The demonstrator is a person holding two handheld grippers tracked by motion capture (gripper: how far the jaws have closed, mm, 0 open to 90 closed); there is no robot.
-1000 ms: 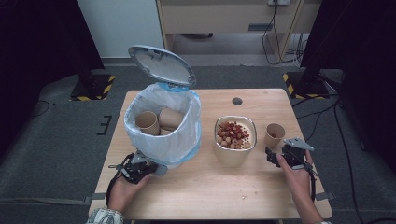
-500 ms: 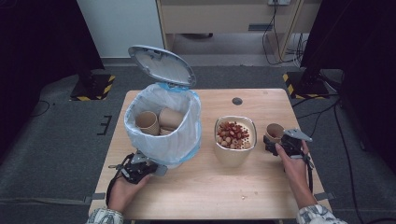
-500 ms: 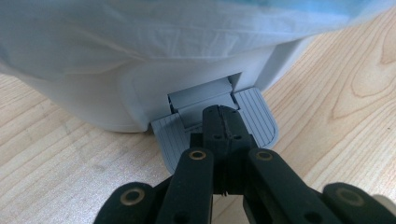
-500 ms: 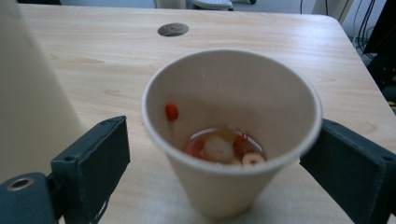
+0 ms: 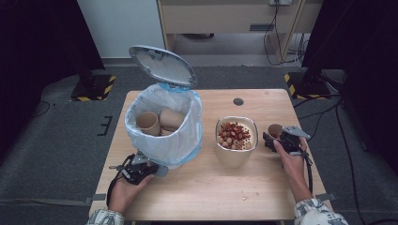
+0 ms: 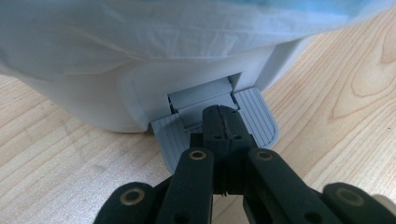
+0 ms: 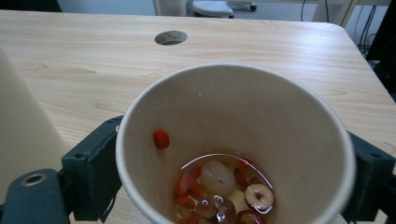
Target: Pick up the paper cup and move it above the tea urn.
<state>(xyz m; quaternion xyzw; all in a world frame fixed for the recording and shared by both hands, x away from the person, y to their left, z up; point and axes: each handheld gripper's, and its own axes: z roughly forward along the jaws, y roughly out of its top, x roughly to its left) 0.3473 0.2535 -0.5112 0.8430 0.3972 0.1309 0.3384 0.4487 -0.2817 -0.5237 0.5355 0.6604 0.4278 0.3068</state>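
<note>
On the tabletop (image 5: 206, 197), the left gripper (image 6: 223, 125) presses its closed jaws on the grey pedal (image 6: 254, 112) of a bag-lined bin (image 5: 164, 124), whose lid (image 5: 162, 64) stands raised; 2 paper cups (image 5: 159, 122) lie inside. Right of it stands a bowl (image 5: 236, 143) of red bits. The right gripper (image 5: 277, 140) clamps a cup (image 7: 233, 140) between its jaws, holding liquid and fruit pieces (image 7: 219, 186).

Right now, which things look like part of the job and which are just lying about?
In use, judging by the grippers:
- pedal, pressed by shut left gripper
- bin, lid up, two cups inside
- paper cup of leftovers between the right gripper's jaws

Lying about:
- bowl of dried fruit
- crumbs near table edge
</note>
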